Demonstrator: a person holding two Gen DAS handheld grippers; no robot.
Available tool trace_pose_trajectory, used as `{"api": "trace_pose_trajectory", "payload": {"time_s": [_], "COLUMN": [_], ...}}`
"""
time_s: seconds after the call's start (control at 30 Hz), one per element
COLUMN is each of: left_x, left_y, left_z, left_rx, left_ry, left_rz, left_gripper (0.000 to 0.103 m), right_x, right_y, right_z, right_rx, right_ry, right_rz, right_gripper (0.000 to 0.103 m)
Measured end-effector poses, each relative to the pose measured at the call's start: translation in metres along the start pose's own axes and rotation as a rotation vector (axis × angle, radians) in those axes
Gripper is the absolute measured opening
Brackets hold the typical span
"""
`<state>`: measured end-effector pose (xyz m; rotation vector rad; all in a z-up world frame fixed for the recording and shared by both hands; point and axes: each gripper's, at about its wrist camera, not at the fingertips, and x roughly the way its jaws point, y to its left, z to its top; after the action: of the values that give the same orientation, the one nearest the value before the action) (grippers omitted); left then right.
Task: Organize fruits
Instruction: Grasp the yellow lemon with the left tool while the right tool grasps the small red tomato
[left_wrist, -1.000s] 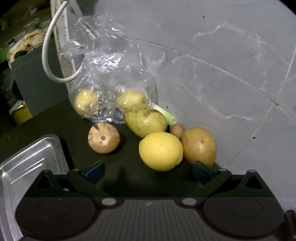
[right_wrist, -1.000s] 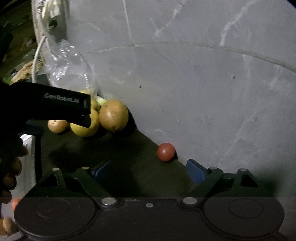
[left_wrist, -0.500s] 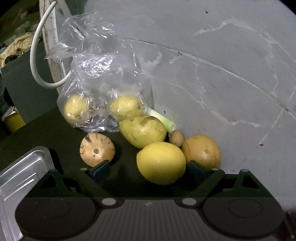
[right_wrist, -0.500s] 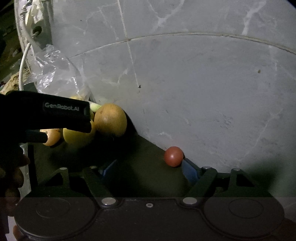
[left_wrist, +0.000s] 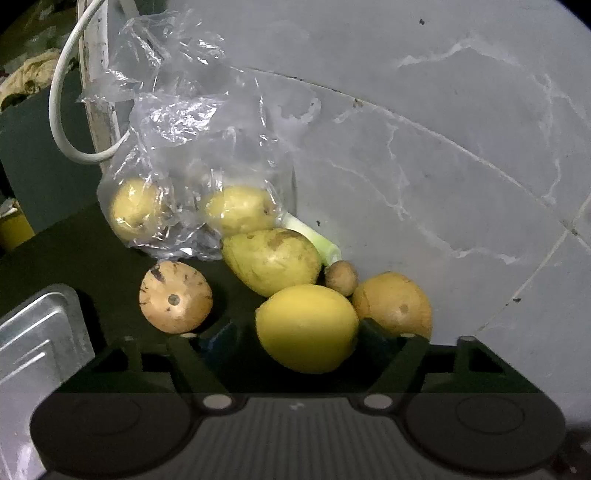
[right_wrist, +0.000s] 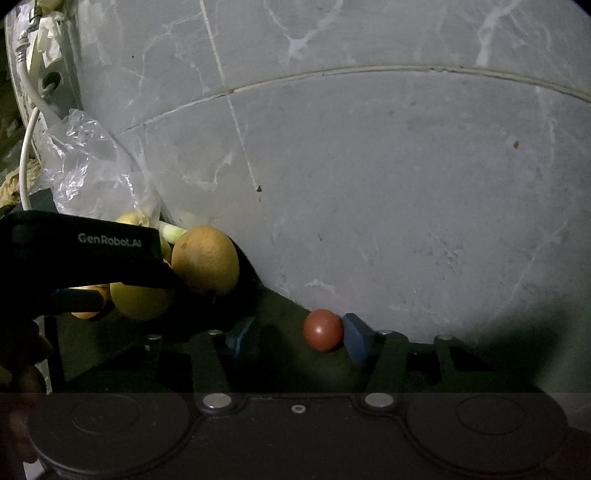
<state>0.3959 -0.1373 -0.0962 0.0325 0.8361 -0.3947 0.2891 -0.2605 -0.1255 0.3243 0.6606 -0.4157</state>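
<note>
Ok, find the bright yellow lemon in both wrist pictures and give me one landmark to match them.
Left wrist view: the lemon sits low at centre, between the open left tongs, in front of the orange-brown fruit.
Right wrist view: the lemon is at the left edge, mostly hidden behind the left tongs' dark body, beside that orange-brown fruit.
Shared landmark: the clear plastic bag against the grey wall.

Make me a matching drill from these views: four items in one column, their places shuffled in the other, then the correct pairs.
Items
1. Large smooth yellow lemon
2. Small round red fruit
3. Crinkled clear plastic bag
4. Shiny metal tray

Places
A. At the left edge of the left wrist view
B. Between the left hand-held gripper's open fingers
C. Against the right hand-held gripper's right finger
D. Leaning on the wall, holding two yellow fruits

Pairs: 1-B, 2-C, 3-D, 4-A
</note>
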Motion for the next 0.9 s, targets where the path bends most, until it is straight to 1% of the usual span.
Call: {"api": "trace_pose_trajectory", "payload": {"time_s": [0.03, 0.07, 0.13, 0.27, 0.3, 0.5, 0.7, 0.9], "left_x": [-0.001, -0.001, -0.002, -0.003, -0.003, -0.011, -0.026, -0.037], "left_y": [-0.001, -0.002, -0.004, -0.001, -0.002, -0.004, -0.001, 0.000], "left_z": [0.000, 0.000, -0.001, -0.001, -0.001, -0.008, -0.022, -0.036], "left_rx": [0.001, 0.004, 0.004, -0.027, -0.028, -0.031, -0.052, -0.054], "left_ry": [-0.002, -0.005, -0.008, -0.008, -0.006, -0.001, -0.004, 0.008], "left_rz": [-0.010, -0.010, -0.005, -0.011, -0.008, 0.004, -0.001, -0.009], "left_gripper": [0.066, 0.066, 0.065, 0.064, 0.064, 0.062, 0.058, 0.057], "right_x": [0.000, 0.000, -0.001, -0.003, -0.004, -0.009, -0.014, -0.027], "right_y": [0.000, 0.000, 0.000, -0.001, -0.001, -0.006, -0.009, -0.010], "right_z": [0.000, 0.000, -0.001, -0.002, -0.002, -0.003, -0.006, -0.013], "right_rx": [0.001, 0.002, -0.003, -0.010, -0.013, -0.020, -0.027, -0.050], "right_ry": [-0.002, -0.001, 0.001, 0.011, 0.014, 0.022, 0.026, 0.036], "right_rz": [0.000, -0.004, -0.002, 0.012, 0.017, 0.033, 0.037, 0.060], "right_gripper": [0.048, 0.045, 0.038, 0.029, 0.025, 0.024, 0.024, 0.024]}}
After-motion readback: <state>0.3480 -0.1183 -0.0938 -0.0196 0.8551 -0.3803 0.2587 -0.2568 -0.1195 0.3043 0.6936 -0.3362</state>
